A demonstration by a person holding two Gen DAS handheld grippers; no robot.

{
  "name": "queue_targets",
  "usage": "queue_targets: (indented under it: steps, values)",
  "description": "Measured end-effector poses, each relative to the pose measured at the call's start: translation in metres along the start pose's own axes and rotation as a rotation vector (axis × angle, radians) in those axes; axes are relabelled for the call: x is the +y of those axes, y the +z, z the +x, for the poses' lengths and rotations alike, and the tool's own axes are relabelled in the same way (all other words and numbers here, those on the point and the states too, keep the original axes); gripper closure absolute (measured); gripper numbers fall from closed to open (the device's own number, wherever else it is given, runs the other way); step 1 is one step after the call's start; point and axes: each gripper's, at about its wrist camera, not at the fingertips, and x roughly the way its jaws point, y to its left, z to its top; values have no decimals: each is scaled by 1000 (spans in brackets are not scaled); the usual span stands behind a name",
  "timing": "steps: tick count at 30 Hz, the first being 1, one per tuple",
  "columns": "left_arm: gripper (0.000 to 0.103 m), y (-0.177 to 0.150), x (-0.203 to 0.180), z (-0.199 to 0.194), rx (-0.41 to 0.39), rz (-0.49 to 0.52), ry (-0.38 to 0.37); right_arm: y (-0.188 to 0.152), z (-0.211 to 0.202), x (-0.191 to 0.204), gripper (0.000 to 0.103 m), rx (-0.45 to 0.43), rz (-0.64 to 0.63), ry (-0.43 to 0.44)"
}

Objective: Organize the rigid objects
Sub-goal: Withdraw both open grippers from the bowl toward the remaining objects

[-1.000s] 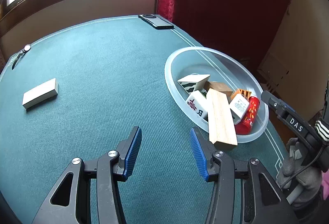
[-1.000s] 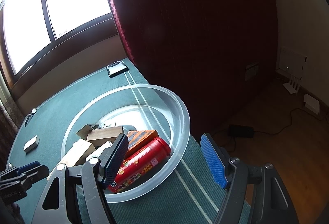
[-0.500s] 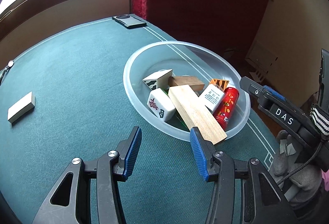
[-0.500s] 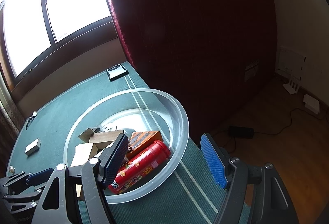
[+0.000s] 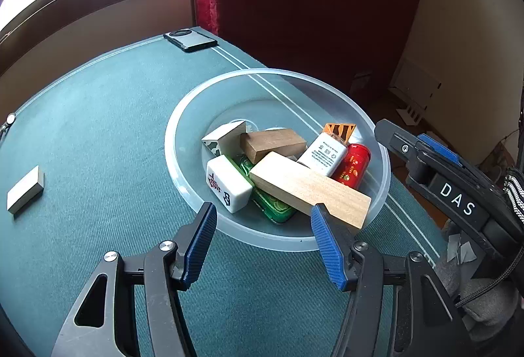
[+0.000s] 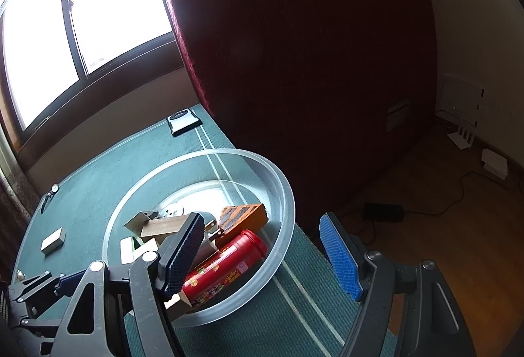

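Green felt tabletop [image 5: 98, 128] with full clear bowl [image 5: 381, 183]; left gripper [image 5: 263, 237] just spreading, empty; right gripper [image 6: 262, 255] apart around bowl's rim.

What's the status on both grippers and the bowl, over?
Left gripper open, jaws just widened, nothing between them, at bowl rim. Right gripper open, straddling bowl's edge. Long wooden block overhangs rim. One pale block on table.

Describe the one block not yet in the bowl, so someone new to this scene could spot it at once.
Start from the clear bowl at the green table's right side, then look across the bare felt to the far left. A small pale block lies there flat and alone. Unlike the longer wooden blocks piled in the bowl, it touches nothing.
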Motion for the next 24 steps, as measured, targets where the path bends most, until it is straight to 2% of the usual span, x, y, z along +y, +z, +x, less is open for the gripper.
queue_targets:
  steps: [15, 24]
  values:
    - [42, -6, 30, -11, -21, -100, 24, -5, -8, 11, 25, 14, -22, 40]
    - [42, -8, 54, -22, -40, -161, 37, -26, -22, 27, 23, 62, -106, 76]
